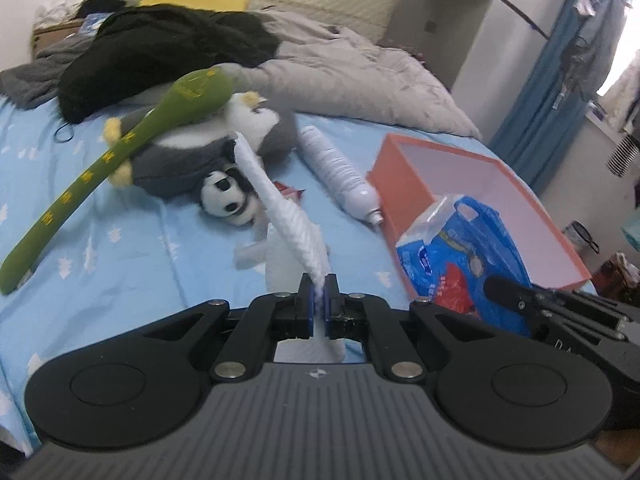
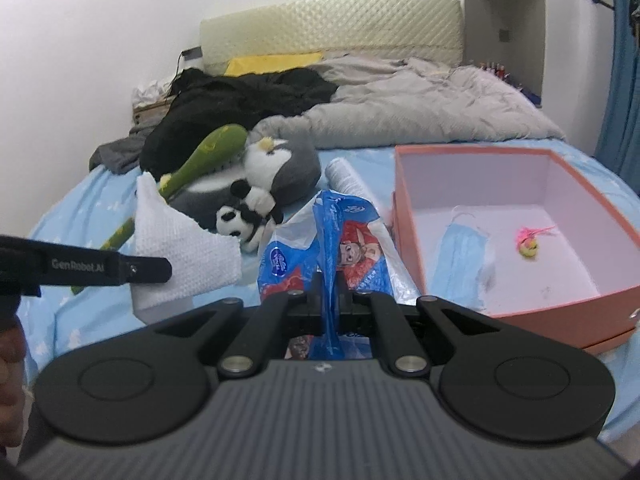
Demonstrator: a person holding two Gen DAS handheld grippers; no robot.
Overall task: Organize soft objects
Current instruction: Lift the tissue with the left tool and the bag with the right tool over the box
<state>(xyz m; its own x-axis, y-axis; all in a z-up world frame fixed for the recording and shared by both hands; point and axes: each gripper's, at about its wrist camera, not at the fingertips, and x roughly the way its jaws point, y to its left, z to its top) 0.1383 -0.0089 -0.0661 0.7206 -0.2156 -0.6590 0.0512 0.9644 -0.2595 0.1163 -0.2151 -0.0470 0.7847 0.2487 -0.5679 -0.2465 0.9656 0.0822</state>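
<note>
A: Item 1: left gripper point(image 1: 319, 286), jaws pinched on white knit cloth point(image 1: 280, 216), held up off blue sheet point(image 1: 120, 240).
B: Item 2?
A: Right gripper point(image 2: 330, 280), clamped on blue plastic bag point(image 2: 340, 240), lifted just left of orange box point(image 2: 600, 300).
B: Step?
A: Prob. mid-carry, both items. Next: swing over box rim, then let go. Box holds face mask point(image 2: 460, 256), small pink-yellow toy point(image 2: 530, 246).
B: Left on bed?
A: Penguin plush point(image 1: 240, 140), panda plush point(image 1: 228, 196), green plush point(image 1: 120, 152), white bottle point(image 1: 340, 172).
B: Text?
A: "GenRobot.AI" on the other gripper's side, right wrist view. Bag print unreadable.
</note>
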